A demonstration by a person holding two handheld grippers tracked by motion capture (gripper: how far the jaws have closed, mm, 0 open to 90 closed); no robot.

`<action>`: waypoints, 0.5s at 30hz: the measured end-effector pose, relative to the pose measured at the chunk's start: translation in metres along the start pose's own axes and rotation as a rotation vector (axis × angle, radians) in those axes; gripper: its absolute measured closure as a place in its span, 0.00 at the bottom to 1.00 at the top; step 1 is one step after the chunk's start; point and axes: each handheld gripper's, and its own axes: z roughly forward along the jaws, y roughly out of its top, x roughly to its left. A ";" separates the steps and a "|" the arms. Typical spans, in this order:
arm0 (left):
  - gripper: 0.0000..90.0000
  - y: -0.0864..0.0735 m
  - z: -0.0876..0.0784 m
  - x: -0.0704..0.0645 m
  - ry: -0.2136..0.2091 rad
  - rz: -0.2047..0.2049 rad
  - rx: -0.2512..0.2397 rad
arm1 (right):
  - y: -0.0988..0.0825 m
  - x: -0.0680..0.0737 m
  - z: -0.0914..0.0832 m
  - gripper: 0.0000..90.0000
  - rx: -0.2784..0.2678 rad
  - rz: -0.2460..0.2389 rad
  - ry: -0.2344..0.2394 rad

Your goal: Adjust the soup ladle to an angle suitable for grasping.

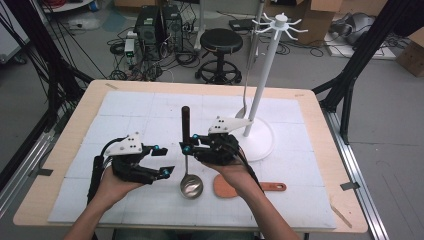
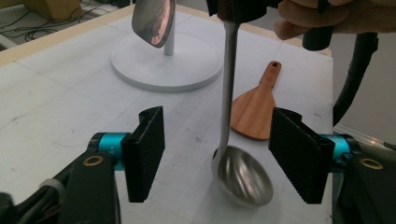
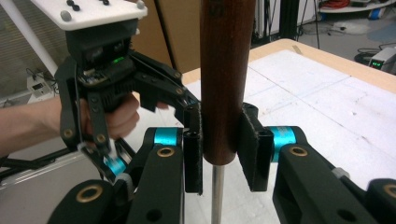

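High view: the right gripper (image 1: 187,143) is pinching the ladle (image 1: 188,165) by its dark wooden handle, holding it upright with the bowl hanging just above the table (image 1: 125,107). The left gripper (image 2: 217,154) is standing spread, its jaws flanking the bowl without touching. Judging by this, a handover or steadying is in hand; next, the left jaws need centring on the steel stem before closing.

Ladle (image 3: 227,70) handle top cut off by frame edge; bowl (image 2: 243,175) blurred.

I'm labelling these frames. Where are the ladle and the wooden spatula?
ladle (image 1: 191,186), high view, on its steel bowl.
wooden spatula (image 2: 253,112), left gripper view, on its flat blade.
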 end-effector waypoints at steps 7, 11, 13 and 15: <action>0.57 0.004 0.010 -0.001 0.009 -0.014 -0.022 | 0.003 0.006 0.004 0.82 -0.019 -0.016 -0.025; 0.60 0.005 0.016 0.000 0.011 -0.037 -0.017 | 0.003 0.009 0.006 0.82 -0.019 -0.024 -0.034; 0.65 0.005 0.017 -0.001 0.014 -0.041 -0.023 | 0.003 0.010 0.008 0.82 -0.022 -0.026 -0.039; 0.70 0.006 0.018 -0.001 0.023 -0.049 -0.021 | 0.003 0.011 0.009 0.82 -0.027 -0.023 -0.042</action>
